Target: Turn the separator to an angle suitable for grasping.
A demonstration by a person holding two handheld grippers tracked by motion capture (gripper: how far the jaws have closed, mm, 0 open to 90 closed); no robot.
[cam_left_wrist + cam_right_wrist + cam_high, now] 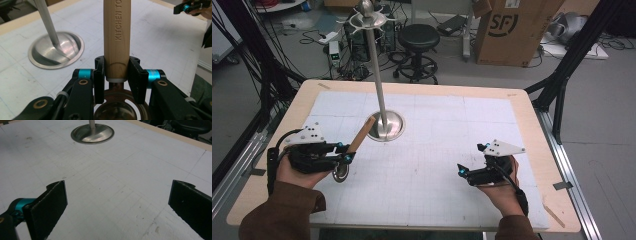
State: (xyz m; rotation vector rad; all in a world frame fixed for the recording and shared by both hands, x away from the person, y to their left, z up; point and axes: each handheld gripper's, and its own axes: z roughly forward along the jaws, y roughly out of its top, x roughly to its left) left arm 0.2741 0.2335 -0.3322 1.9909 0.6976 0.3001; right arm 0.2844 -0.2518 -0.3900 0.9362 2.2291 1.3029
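Note:
My left gripper (344,151) is shut on the lower end of a kitchen utensil's pale wooden handle (362,134), stamped with lettering (116,32). The handle slants up towards the stand. The utensil's round metal head (341,172) hangs just behind the jaws, over the mat (116,110). A metal stand has a tall pole (377,75) with hooks at its top. Its round base (387,126) lies just beyond the handle's tip (56,50). My right gripper (470,158) is held over the mat's right side, open, with nothing between its pads (117,207).
A white gridded mat (437,150) covers the wooden table (532,150). The stand's base (92,133) lies far ahead of the right gripper. Beyond the table are a black stool (418,40), a cardboard box (512,30) and cables on the floor.

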